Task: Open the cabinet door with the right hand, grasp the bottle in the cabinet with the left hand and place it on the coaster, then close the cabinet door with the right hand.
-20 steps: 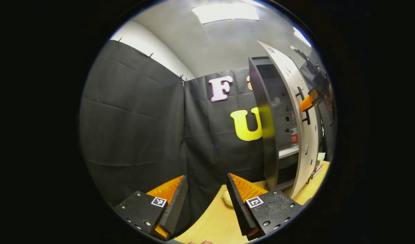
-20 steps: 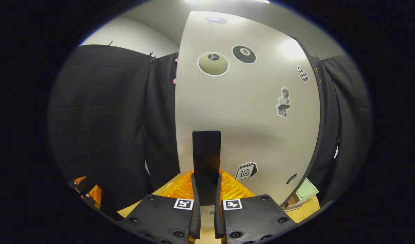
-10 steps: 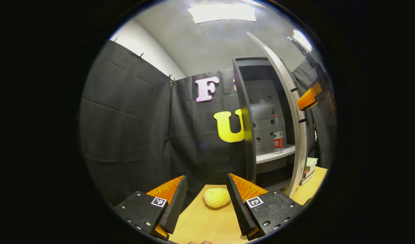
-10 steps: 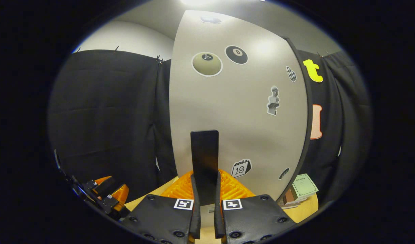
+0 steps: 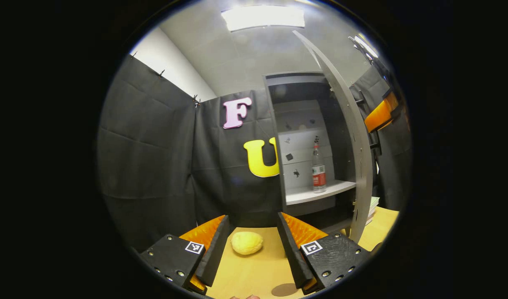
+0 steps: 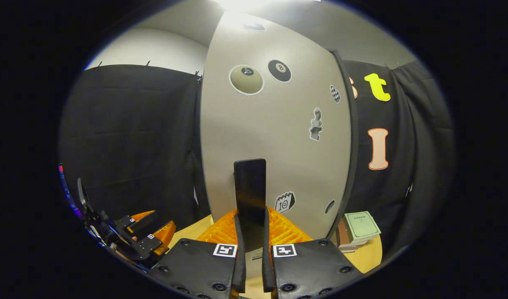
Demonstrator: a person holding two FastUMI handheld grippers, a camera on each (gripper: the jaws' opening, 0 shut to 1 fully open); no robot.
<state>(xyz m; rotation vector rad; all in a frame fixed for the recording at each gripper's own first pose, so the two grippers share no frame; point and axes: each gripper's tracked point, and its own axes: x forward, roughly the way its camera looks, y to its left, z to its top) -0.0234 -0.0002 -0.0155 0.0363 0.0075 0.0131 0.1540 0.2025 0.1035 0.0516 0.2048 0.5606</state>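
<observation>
Grey cabinet door [image 6: 274, 137] stands open, my right gripper [image 6: 251, 232] pinching its handle [image 6: 250, 187]. My left gripper [image 5: 253, 241] is spread, well short of the bottle [image 5: 318, 170] on the shelf [image 5: 320, 192]; fetching, placing and closing remain.

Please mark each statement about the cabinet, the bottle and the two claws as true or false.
1. The right claw is shut on the door handle. True.
2. The bottle lies on its side. False: it stands upright on the cabinet shelf.
3. The left claw holds the bottle. False: it is open, holding nothing.
4. The cabinet door carries stickers. True.
5. A yellow lemon-like object lies on the table. True.
</observation>
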